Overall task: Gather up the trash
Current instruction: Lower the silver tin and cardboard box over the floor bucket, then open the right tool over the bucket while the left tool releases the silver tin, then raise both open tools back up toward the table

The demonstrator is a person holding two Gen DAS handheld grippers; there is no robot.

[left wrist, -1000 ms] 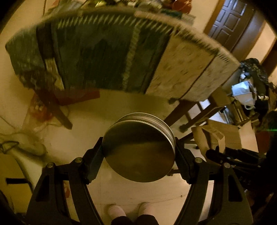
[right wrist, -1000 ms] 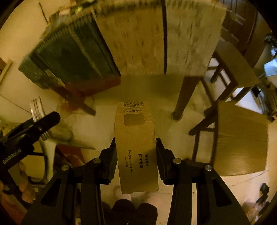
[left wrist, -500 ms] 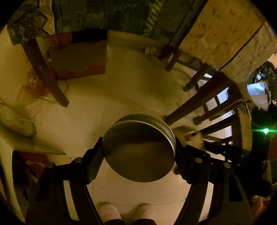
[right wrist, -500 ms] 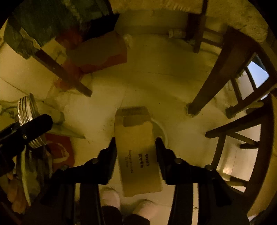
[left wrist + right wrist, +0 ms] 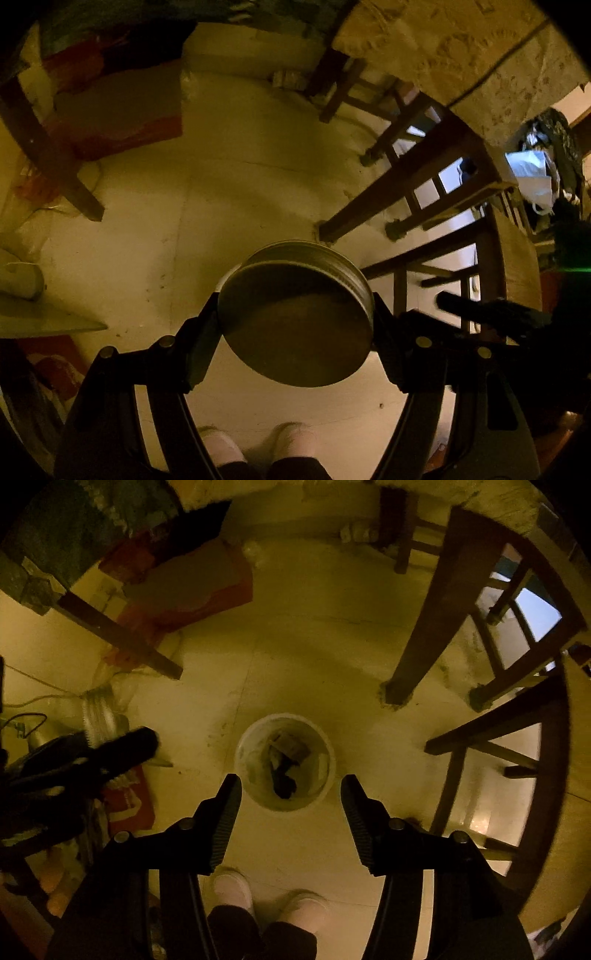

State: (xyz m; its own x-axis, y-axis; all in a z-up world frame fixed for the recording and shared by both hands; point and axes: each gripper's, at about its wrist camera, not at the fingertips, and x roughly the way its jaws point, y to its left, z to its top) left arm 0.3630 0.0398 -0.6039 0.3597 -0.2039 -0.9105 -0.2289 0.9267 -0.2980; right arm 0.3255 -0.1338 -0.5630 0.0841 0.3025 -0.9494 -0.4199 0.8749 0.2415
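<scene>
Metal, round and shallow, the tin lid (image 5: 295, 321) sits crosswise between the fingers of the left gripper (image 5: 295, 325), which pinch it at two opposite points of its threaded rim. It is probably light and stiff, so it should not bend under the squeeze, but the smooth wall is likely slippery, and a grip across the full width leaves little room for error: a small tilt could let it roll out. The ridged rim is the sensible place to hold, as it is held now, with the flat face turned toward the camera.

Over on the other side, the right gripper (image 5: 291, 786) has its jaws spread wide with nothing between them or touching them. It hovers above a pale round bin (image 5: 243, 746) standing on the floor (image 5: 314, 646), close to the chair legs (image 5: 417, 650) at the right edge of the view. Inside the bin lie some scraps, one looking like folded cardboard (image 5: 290, 746) and something dark below it; the dim light hides the rest.

From the left camera the bin is mostly hidden behind the lid. My guess is that the lid goes in next, so the left gripper needs to come over the bin's mouth before letting go. Being hard metal, it will drop fast and may clatter.
</scene>
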